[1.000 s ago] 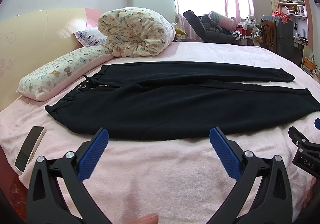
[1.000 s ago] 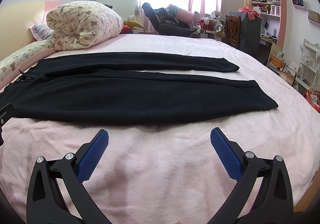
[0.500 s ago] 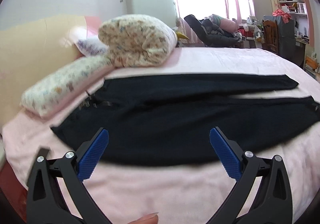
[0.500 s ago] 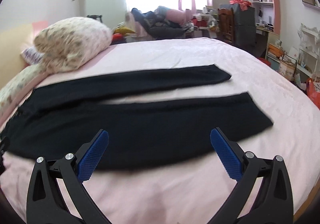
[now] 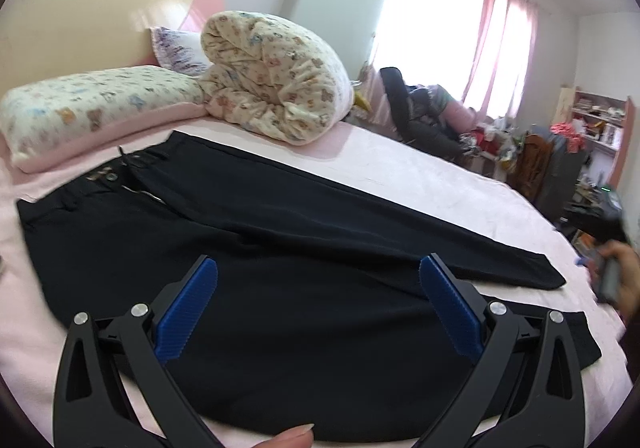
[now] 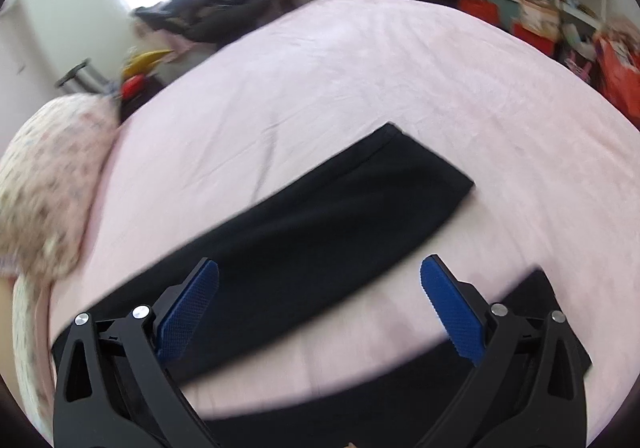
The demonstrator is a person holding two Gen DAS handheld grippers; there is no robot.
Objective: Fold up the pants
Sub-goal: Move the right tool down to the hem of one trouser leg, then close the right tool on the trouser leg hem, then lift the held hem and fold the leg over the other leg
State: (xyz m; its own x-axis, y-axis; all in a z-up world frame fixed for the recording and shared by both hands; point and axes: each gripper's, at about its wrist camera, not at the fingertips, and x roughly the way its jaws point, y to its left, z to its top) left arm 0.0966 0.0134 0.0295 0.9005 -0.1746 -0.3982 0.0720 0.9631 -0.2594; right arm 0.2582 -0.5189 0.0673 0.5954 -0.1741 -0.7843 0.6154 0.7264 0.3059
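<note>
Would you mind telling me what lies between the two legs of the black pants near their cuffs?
Only a bare strip of pink bedsheet separates the pants legs there; the right wrist view shows it.

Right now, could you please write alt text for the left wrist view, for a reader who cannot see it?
Black pants lie flat and unfolded on a pink bed, waistband toward the pillow, legs running to the right. The left gripper is open above the near leg, holding nothing. A rolled quilt sits behind the pants.

Bare pink bed (image 6: 360, 59) beyond the pants' (image 6: 304, 224) hems — rolled quilt (image 5: 276, 75) and pillow (image 5: 92, 99) crowd the waistband end.
</note>
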